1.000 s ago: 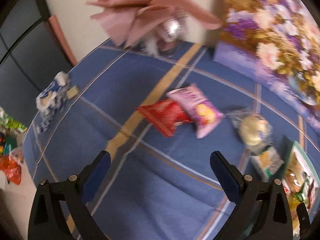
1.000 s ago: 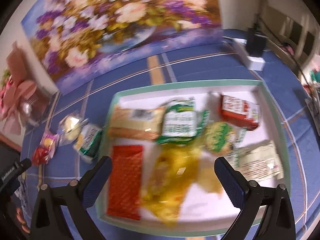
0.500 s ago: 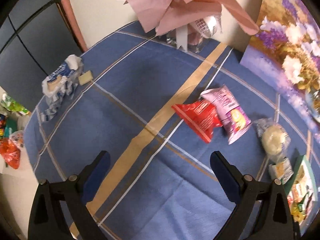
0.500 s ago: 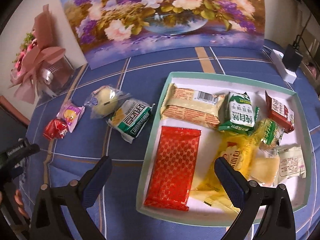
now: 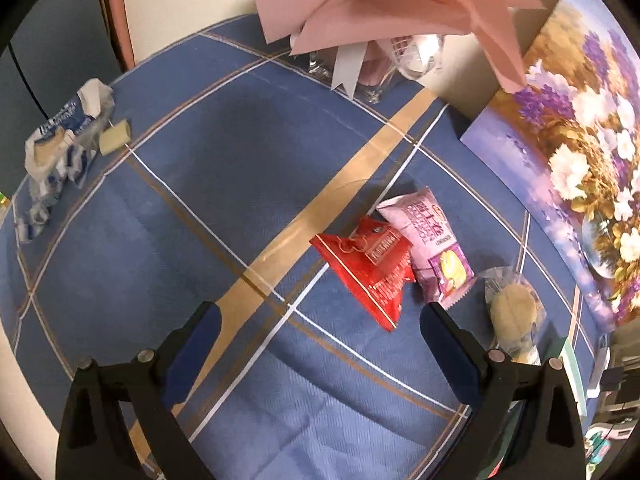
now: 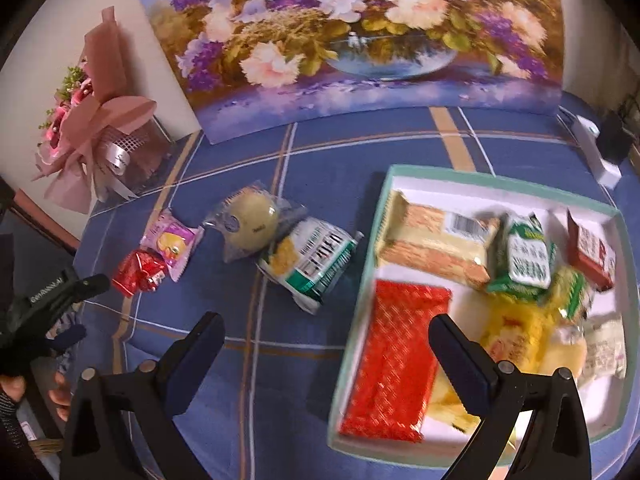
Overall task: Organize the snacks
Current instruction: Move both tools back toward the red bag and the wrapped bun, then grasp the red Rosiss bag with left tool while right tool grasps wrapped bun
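Observation:
A red snack packet [image 5: 370, 264] and a pink packet [image 5: 434, 248] lie side by side on the blue cloth, just ahead of my open, empty left gripper [image 5: 320, 344]. A clear-wrapped bun [image 5: 512, 308] lies to their right. In the right wrist view the same red packet [image 6: 138, 272], pink packet [image 6: 172, 242], bun [image 6: 252, 220] and a green-white packet [image 6: 312, 260] lie left of a green-rimmed white tray [image 6: 382, 200] holding several snacks. My right gripper [image 6: 326, 344] is open and empty over the tray's left edge.
A pink bouquet in a glass vase [image 5: 376, 56] stands at the back. A flower painting [image 6: 352, 40] leans on the wall. A blue-white wrapper [image 5: 60, 140] and small beige block [image 5: 114, 142] lie far left. A white power strip [image 6: 596, 152] lies at the far right.
My left gripper has swung left and come closer to the red and pink packets. My right gripper has shifted left from over the tray towards the loose snacks. Both stayed open.

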Motion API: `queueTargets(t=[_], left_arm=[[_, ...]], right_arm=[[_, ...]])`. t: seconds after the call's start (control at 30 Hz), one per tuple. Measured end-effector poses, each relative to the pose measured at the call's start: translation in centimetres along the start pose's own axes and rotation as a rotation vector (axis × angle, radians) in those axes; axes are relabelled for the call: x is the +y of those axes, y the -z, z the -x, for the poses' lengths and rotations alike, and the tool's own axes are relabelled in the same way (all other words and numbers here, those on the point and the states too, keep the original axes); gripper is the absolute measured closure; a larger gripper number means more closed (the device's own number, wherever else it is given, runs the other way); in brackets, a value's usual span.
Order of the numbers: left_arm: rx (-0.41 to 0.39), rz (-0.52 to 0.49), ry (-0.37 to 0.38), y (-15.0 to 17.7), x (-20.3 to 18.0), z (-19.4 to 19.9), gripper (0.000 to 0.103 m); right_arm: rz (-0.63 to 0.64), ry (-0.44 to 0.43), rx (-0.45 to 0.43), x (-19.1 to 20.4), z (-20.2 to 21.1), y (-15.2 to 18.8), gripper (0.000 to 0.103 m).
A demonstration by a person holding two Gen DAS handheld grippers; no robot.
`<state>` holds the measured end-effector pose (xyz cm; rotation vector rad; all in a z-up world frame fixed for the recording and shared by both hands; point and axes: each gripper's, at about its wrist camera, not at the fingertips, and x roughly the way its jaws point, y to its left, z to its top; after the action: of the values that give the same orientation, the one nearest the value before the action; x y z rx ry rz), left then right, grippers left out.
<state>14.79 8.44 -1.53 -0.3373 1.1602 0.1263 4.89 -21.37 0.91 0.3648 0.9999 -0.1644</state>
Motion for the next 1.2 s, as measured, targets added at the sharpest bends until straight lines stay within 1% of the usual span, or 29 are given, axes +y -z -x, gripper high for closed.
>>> queueTargets(t=[0.2,0.37,0.47,0.67,0.87,0.93,1.0,1.13,1.17,1.2], left_arm=[[0.038,0.028,0.070,-1.0,0.6,-2.0,0.003],[0.052,0.040,0.119,-2.4,0.7,-3.4,0.003],[0.064,0.017,0.126,-3.0,0.2,-4.3,0.003],[0.089,-0.029,0.135,-3.3,-0.8,-6.0,0.004],[0.083,-0.061,0.161,-3.4,-1.4,-6.7,0.005],[0.078,-0.070,0.161,-3.5,-1.6,-6.8,0.010],[0.076,-0.075,0.163,-3.7,-1.8,-6.8,0.020],[0.064,-0.089,0.174,-3.8,-2.3,-6.7,0.022],[0.062,-0.092,0.176,-3.8,-2.4,-6.7,0.029],[0.065,-0.094,0.177,-3.8,-2.4,-6.7,0.041]], right_arm=[[0.015,-0.032,0.034,1.8,-1.4,-2.4,0.000],[0.026,-0.052,0.094,3.1,-3.5,-4.9,0.000],[0.025,-0.056,0.126,3.7,-4.9,-6.3,0.000],[0.070,-0.037,0.188,5.2,-7.8,-8.1,0.000],[0.147,0.028,0.243,6.4,-11.5,-8.5,0.002],[0.158,0.037,0.258,6.6,-12.4,-8.5,0.002],[0.168,0.047,0.271,6.7,-13.5,-8.5,0.005],[0.178,0.047,0.279,6.9,-14.4,-8.7,0.008],[0.176,0.041,0.278,7.0,-14.4,-8.7,0.010],[0.173,0.036,0.278,6.9,-14.3,-8.7,0.011]])
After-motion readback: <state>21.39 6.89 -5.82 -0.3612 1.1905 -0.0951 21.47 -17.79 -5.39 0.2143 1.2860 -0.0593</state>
